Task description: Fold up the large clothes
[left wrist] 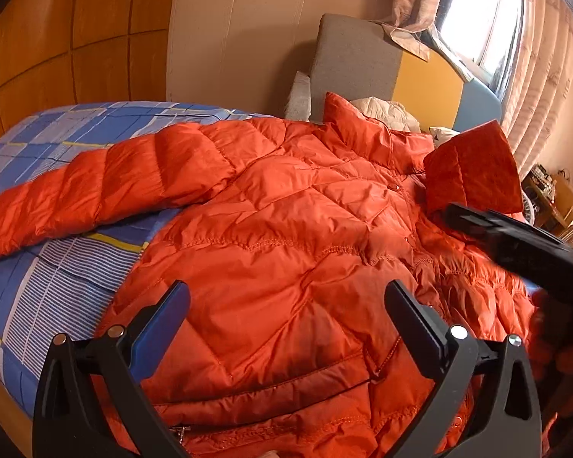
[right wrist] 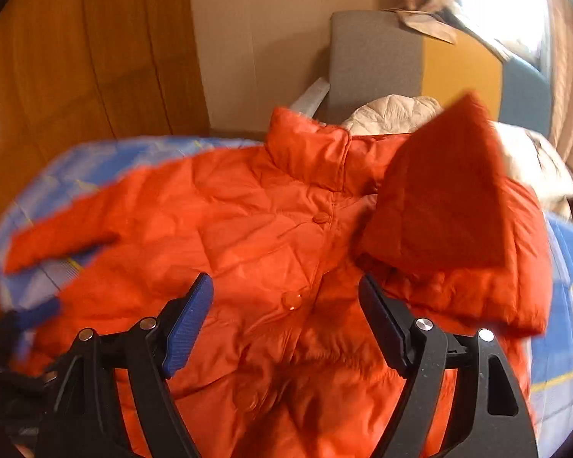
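Jacket [left wrist: 286, 229], orange quilted down, lay front-up and buttoned on the bed [left wrist: 57, 278], one sleeve [left wrist: 95, 187] stretched out across the blue checked sheet, the other sleeve [right wrist: 447, 206] already folded in over the chest. Judged light, puffy and slippery; it will spring back unless pressed. Best hold: cuff or hem seams, not the padded panels. Left tongs [left wrist: 286, 324] and right tongs [right wrist: 286, 324] both released, hovering over the lower front, gripping nothing.
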Demonstrator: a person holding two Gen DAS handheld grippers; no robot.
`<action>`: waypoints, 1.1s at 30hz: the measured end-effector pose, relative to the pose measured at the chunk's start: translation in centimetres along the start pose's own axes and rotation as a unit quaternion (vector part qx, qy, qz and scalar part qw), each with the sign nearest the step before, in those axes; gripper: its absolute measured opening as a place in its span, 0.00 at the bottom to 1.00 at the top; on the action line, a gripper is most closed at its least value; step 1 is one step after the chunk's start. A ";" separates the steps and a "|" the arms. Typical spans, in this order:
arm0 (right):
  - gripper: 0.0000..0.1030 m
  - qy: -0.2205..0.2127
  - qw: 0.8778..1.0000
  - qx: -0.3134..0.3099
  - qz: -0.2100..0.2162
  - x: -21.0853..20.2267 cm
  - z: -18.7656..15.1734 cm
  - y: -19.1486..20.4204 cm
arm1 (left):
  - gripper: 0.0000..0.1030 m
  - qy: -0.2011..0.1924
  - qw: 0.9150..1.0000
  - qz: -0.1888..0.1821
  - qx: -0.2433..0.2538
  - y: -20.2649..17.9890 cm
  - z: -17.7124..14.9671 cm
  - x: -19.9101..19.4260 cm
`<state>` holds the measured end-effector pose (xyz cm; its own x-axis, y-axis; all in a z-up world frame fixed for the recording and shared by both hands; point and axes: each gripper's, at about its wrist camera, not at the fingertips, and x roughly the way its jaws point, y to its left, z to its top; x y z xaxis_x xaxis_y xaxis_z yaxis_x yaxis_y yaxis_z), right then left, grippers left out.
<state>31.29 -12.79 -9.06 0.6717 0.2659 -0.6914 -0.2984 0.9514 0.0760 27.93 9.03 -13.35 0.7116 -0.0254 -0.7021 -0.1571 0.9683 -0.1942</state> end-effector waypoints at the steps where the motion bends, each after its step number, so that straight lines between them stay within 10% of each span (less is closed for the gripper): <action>1: 0.79 -0.012 1.000 0.019 -0.018 -0.9 0.0 -1.0 | 0.98 0.001 1.000 0.000 0.001 0.0 0.0 0.1; 9: 0.87 -0.046 0.968 0.222 -0.104 -1.6 1.4 -10.5 | 0.98 0.001 1.000 -0.012 0.002 -0.3 0.2 0.4; 16: 0.84 -0.037 0.976 0.163 0.143 0.0 5.5 -6.6 | 0.98 -0.002 0.999 -0.035 0.015 -0.8 1.0 0.6; 19: 0.84 -0.041 0.967 0.205 0.148 -1.2 4.0 -7.6 | 0.98 -0.002 0.998 -0.054 0.020 -1.5 2.3 1.2; 29: 0.84 -0.006 0.959 0.282 0.019 -4.2 -3.4 -14.7 | 0.98 0.066 0.990 -0.112 -0.051 -2.8 8.3 10.3; 33: 0.84 -0.014 0.954 0.299 -0.018 -4.7 -3.9 -16.9 | 0.81 0.089 0.987 -0.110 -0.072 -3.3 9.8 14.0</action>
<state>30.52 -30.68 -9.95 0.6950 0.2273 -0.6821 0.1601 0.8760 0.4550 45.12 7.94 -15.83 0.6101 -0.2866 -0.7387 -0.1177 0.8891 -0.4422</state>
